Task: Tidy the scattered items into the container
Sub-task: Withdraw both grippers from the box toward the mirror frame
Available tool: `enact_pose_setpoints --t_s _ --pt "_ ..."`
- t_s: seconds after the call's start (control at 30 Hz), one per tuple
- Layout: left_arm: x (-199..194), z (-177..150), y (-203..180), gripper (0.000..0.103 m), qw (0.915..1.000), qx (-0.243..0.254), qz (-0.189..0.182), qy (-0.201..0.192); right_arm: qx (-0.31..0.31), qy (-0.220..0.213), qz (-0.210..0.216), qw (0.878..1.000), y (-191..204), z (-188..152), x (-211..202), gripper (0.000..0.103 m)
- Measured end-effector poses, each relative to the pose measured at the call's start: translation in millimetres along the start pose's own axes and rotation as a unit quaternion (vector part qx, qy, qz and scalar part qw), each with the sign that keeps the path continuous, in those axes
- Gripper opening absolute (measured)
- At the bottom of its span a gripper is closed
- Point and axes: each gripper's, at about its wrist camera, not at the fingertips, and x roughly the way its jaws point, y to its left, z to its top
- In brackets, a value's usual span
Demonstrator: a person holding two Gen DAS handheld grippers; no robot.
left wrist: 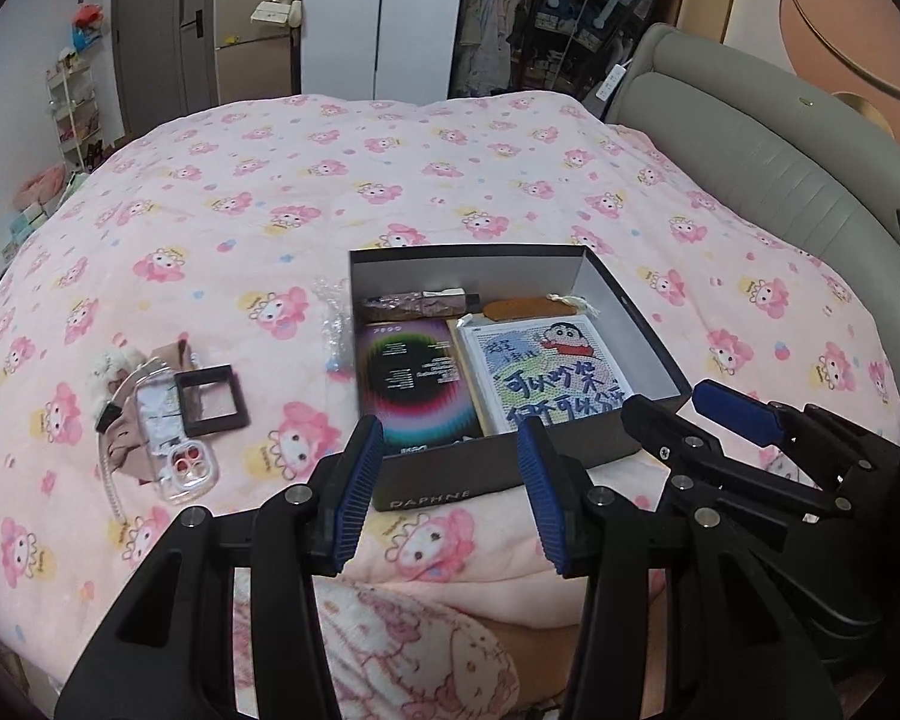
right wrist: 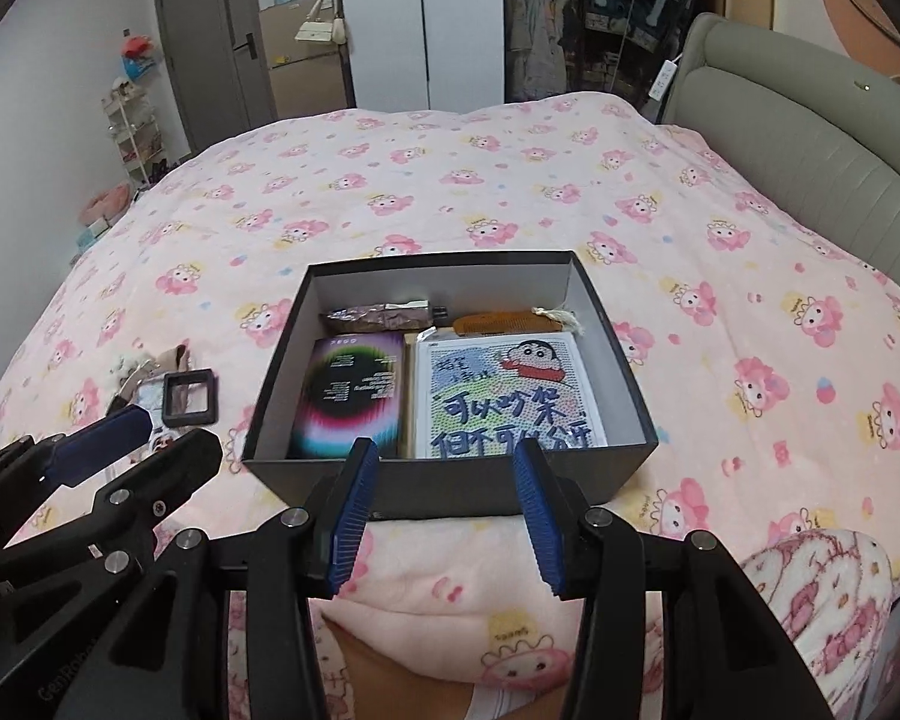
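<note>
Left wrist view: both left gripper (left wrist: 450,492) and right gripper (right wrist: 444,510) spread, empty, hovering near box (left wrist: 636,300); leftovers — black frame (left wrist: 211,399), clear phone case (left wrist: 168,438) — lie left of it, so take the frame by one edge first, lift clear.

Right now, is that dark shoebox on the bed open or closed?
Open. The shoebox has no lid on, so its contents show: a cartoon picture, a dark booklet and a brown comb.

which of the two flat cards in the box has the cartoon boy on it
The white card on the right side of the box; the dark swirl-patterned card beside it shows no figure.
</note>
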Motion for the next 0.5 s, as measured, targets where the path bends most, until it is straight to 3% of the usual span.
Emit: enact_pose_setpoints --t_s 0.23,0.5 --pt "-16.8 -13.8 31.7 0.047 0.9994 -0.027 0.021 -0.007 -0.027 -0.005 0.014 1.0 31.8 -3.3 -6.5 0.043" --pt "-33.7 -33.9 99.8 0.046 0.9946 -0.083 0.062 -0.007 -0.079 0.002 0.045 0.996 95.3 -4.2 -0.5 0.043"
